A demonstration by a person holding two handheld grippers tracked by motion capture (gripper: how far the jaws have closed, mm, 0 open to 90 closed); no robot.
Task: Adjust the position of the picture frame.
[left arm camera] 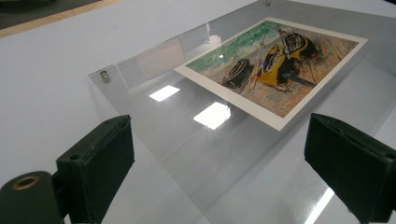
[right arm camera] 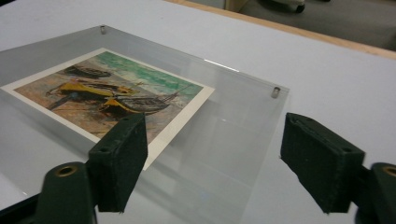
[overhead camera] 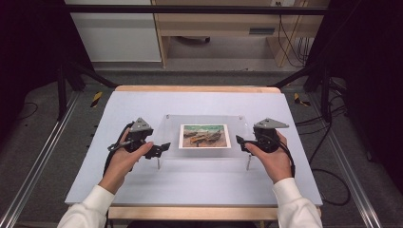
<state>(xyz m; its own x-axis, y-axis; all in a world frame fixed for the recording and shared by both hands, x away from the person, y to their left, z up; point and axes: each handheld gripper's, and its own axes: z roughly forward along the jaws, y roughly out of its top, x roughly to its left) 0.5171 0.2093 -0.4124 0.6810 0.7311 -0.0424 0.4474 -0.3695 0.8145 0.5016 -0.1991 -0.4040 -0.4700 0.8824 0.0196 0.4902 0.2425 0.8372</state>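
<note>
The left gripper [overhead camera: 160, 149] has its fingers [left arm camera: 100, 161] wide apart, with nothing between them. They sit at the left edge of a clear plastic frame [overhead camera: 171, 154]. The right gripper [overhead camera: 240, 142] has its fingers [right arm camera: 122, 161] wide apart too, and they hold nothing. They sit at the frame's right edge.

The frame lies flat in the middle of the pale blue worktop [overhead camera: 199, 183]. It stands a little above the worktop on small metal pegs [overhead camera: 248, 163] at its corners. A picture [overhead camera: 205, 136] of yellow and dark boats on a beach, with green water behind, lies in the middle of the frame. It has a white border.

A person's left hand [overhead camera: 126, 159] holds the left gripper, and the right hand [overhead camera: 273, 159] holds the other. Both sleeves [overhead camera: 297, 209] are white.
</note>
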